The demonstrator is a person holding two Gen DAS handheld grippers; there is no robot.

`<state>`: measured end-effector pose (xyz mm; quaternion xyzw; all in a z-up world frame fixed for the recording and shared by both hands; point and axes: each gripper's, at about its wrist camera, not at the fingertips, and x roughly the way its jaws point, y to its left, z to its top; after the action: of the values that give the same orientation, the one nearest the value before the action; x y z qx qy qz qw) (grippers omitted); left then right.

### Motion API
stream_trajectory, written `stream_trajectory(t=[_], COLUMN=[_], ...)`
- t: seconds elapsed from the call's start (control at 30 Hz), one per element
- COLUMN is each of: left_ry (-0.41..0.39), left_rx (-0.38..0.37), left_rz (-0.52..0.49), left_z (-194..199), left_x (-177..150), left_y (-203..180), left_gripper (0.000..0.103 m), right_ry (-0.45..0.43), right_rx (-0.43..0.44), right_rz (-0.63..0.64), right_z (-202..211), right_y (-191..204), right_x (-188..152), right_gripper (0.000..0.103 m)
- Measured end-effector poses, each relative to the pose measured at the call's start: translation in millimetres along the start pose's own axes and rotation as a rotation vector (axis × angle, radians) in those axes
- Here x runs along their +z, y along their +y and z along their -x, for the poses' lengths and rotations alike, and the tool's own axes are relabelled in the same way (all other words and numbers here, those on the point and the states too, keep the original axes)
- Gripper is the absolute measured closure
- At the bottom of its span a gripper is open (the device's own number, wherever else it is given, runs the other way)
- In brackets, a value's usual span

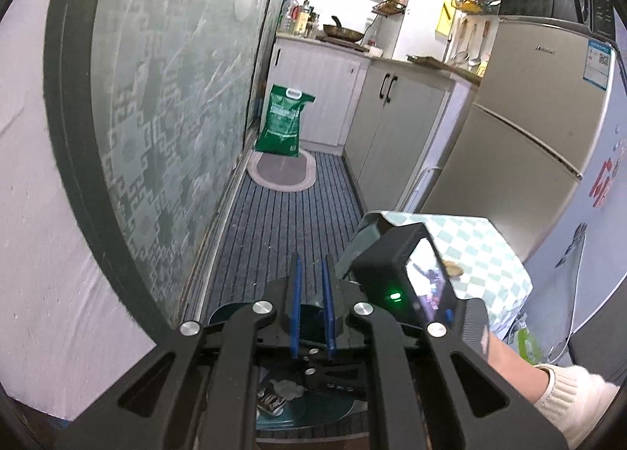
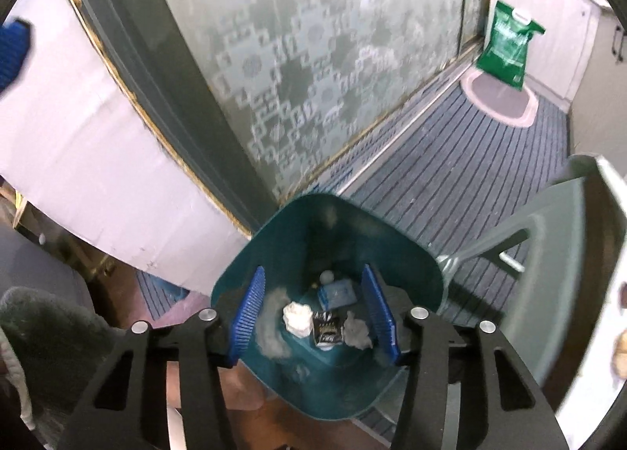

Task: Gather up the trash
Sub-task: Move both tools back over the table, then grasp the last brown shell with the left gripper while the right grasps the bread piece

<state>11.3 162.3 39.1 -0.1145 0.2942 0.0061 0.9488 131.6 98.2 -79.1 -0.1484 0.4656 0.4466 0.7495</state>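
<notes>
Trash [image 2: 313,317] lies at the bottom of the teal bin [image 2: 282,223], on the striped floor beside the frosted door [image 2: 313,58]: a white wad, a dark wrapper, grey tissue. The right gripper [image 2: 317,313] hangs directly above the bin mouth, jaws apart and empty, the trash showing between its blue pads [image 2: 250,309]. Keep it centred over the opening and clear of the rim. The left gripper [image 1: 312,293] is nearly closed; nothing is visible between its fingers.
</notes>
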Motion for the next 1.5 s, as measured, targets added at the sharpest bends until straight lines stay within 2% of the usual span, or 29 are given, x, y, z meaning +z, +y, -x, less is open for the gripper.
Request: stream_trajectory(t=[0.17, 0.4, 0.57, 0.6, 0.67, 0.97, 1.2, 1.33, 1.4, 1.47, 1.5], left_ry=[-0.016, 0.000, 0.011, 0.013, 0.019, 0.036, 0.054, 0.067, 0.075, 0.086, 0.090], left_rx=[-0.007, -0.019, -0.030, -0.032, -0.036, -0.037, -0.049, -0.058, -0.063, -0.061, -0.062], left_rz=[-0.007, -0.025, -0.040, -0.042, -0.044, -0.038, -0.062, -0.071, -0.079, -0.087, -0.089], left_z=[-2.4, -16.3, -26.7, -28.4, -33.3, -50.1, -63.8, -71.7, -76.6, -82.9, -85.1], left_x=[6.2, 7.7, 7.6, 6.9, 6.4, 6.3, 5.7, 4.3, 2.7, 0.4, -0.1], left_y=[-14.9, -35.8, -50.1, -51.8, -55.4, -71.1, -90.9, -99.8, -104.4, -109.3, -110.6], left_gripper=[0.086, 0.079, 0.072, 0.071, 0.065, 0.055, 0.048, 0.047, 0.048, 0.049, 0.051], right_ry=[-0.090, -0.198, -0.243, -0.247, -0.257, -0.249, -0.219, -0.191, -0.200, -0.208, -0.212], right_rx=[-0.012, -0.095, -0.149, -0.160, -0.187, -0.260, -0.289, -0.294, -0.283, -0.281, -0.287], right_rz=[-0.033, -0.073, -0.125, -0.132, -0.154, -0.223, -0.210, -0.218, -0.228, -0.230, -0.229], right_z=[35.8, 84.4, 108.4, 111.7, 119.4, 122.8, 108.5, 101.6, 101.0, 100.9, 101.3], right_y=[-19.4, -50.0, -80.5, -85.5, -99.0, -140.1, -148.3, -154.3, -158.8, -162.7, -164.5], right_x=[-1.1, -7.1, -18.5, -21.1, -28.1, -53.4, -62.0, -68.2, -71.2, -72.7, -73.2], right_gripper=[0.054, 0.054, 0.044, 0.044, 0.037, 0.032, 0.032, 0.047, 0.050, 0.058, 0.058])
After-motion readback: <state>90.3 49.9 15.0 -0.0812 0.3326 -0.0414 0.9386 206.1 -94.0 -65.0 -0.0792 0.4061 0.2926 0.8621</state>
